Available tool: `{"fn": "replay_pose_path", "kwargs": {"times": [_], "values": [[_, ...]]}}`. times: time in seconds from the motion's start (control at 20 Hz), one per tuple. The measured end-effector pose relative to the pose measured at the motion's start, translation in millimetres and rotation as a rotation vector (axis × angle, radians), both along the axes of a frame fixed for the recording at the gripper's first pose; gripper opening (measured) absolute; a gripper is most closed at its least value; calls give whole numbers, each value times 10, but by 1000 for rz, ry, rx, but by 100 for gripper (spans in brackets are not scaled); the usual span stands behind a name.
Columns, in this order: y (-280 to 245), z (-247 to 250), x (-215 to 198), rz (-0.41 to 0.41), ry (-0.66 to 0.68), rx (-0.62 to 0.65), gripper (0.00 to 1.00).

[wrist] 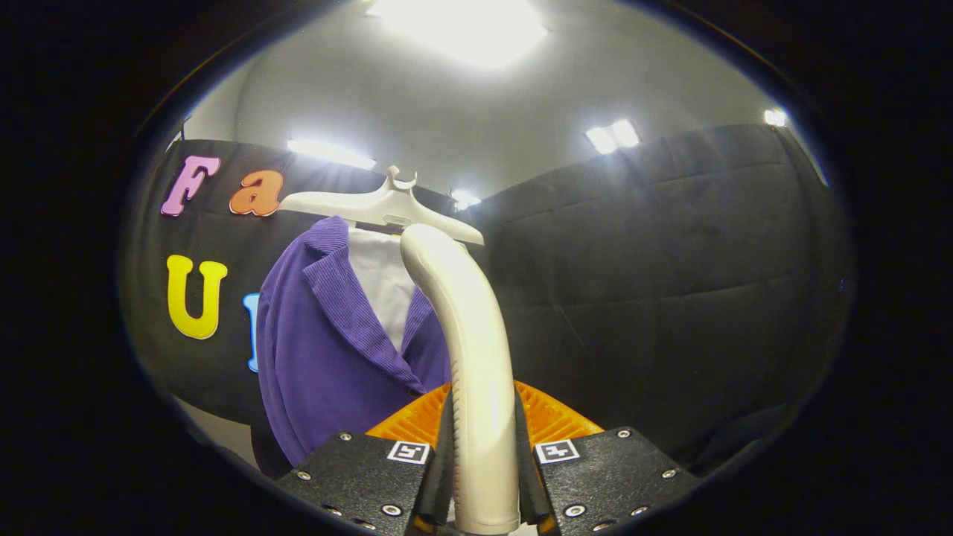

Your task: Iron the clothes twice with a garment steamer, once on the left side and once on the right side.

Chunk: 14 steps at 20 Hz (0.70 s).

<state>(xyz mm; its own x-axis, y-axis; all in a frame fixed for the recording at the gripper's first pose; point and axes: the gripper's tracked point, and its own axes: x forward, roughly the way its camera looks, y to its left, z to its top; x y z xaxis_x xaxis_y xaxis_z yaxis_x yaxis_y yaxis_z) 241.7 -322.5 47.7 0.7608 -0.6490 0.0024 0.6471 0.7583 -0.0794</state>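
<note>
My gripper (484, 439) is shut on the cream handle of the garment steamer (465, 327), which rises from between the fingers and curves away at its top. Beyond the fingers hangs a purple corduroy jacket (327, 365) over a white shirt (383, 283), both on a pale hanger (380, 205). The steamer's head points toward the jacket's collar area and sits in front of its right lapel; whether it touches the cloth I cannot tell. The steamer's front face is hidden from me.
Black padded booth walls (655, 283) stand behind and to the right of the jacket. Ceiling lights (465, 26) glare above. A strip of pale floor (216, 428) shows below the jacket's left side.
</note>
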Motion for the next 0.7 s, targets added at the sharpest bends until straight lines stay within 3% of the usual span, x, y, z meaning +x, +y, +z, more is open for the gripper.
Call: {"fn": "replay_pose_path", "kwargs": {"times": [0.4,0.7], "values": [[-197,-189,686,-26,69,-33,37],[-360,-723,751,-55,155,-9,37]]}}
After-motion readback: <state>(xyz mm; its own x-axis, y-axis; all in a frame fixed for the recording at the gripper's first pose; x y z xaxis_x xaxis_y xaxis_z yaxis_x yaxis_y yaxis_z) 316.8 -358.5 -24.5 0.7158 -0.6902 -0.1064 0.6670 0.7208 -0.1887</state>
